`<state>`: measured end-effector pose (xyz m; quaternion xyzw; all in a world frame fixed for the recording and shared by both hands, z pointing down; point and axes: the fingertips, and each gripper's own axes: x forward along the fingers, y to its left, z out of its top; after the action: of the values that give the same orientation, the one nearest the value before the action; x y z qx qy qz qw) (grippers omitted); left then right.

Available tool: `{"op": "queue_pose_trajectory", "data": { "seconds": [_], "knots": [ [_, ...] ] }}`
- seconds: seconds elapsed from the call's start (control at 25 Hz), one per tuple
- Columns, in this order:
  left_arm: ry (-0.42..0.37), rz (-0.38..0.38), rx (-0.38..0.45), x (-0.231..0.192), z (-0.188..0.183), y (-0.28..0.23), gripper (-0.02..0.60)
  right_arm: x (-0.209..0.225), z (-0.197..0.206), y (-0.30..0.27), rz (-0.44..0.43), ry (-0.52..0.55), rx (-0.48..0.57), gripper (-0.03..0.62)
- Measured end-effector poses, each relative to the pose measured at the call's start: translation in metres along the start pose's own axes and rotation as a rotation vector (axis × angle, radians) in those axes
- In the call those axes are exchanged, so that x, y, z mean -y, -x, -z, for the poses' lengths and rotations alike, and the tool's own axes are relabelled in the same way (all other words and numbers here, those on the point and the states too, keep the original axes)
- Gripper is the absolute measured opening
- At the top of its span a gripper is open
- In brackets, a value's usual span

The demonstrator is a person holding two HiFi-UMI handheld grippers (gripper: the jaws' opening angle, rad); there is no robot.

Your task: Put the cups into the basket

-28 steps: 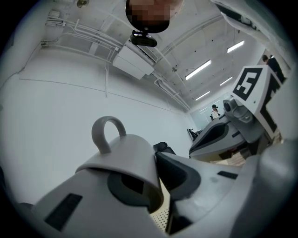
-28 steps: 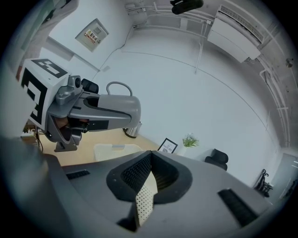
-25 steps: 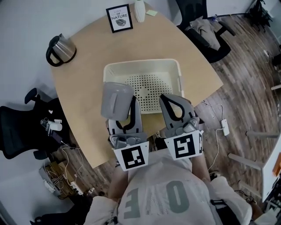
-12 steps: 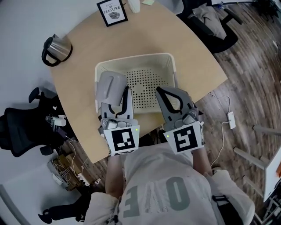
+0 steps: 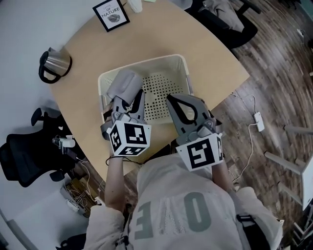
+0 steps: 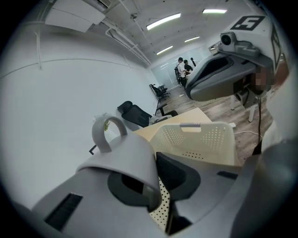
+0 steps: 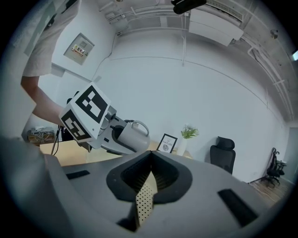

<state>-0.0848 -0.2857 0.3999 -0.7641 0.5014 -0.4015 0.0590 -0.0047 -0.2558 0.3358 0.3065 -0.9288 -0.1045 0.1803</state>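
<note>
A grey cup [image 5: 124, 84] with a loop handle is held upside down and tilted in my left gripper [image 5: 129, 95], which is shut on its wall. It hangs over the left inside part of the cream perforated basket [image 5: 182, 66]. In the left gripper view the cup [image 6: 125, 155] covers the left jaw, with the basket [image 6: 200, 139] behind it. My right gripper [image 5: 172, 100] hovers over the basket's near right side, shut with nothing in it. In the right gripper view the cup [image 7: 132, 135] shows past the joined jaw tips of the right gripper [image 7: 150, 160].
The basket stands on a rounded wooden table [image 5: 210, 53]. A steel kettle [image 5: 51, 63] sits at the table's left edge, and a framed print [image 5: 111, 13] stands at the back. Office chairs [image 5: 24, 156] stand to the left and at the far right. Cables lie on the wood floor [image 5: 254, 122].
My left gripper has carried the cup forward from the basket's near left rim to over its inside and has rolled to the left. The right gripper stays shut near the front rim.
</note>
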Motion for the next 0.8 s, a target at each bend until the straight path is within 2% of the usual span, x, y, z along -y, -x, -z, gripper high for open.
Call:
{"op": "queue_pose_trajectory", "data": {
  "seconds": [0.24,0.56,0.8],
  "knots": [
    [-0.117,0.17,-0.119,0.027,0.031,-0.025,0.063,0.007,0.011,0.001,0.011,-0.035,-0.031,-0.002],
    [-0.222,0.256,-0.228,0.037,0.056,-0.053,0.063,0.008,0.033,0.006,0.0,-0.058,-0.084,-0.002],
    [-0.34,0.379,-0.335,0.061,0.081,-0.067,0.061,0.004,0.044,0.001,-0.021,-0.072,-0.108,-0.002]
  ]
}}
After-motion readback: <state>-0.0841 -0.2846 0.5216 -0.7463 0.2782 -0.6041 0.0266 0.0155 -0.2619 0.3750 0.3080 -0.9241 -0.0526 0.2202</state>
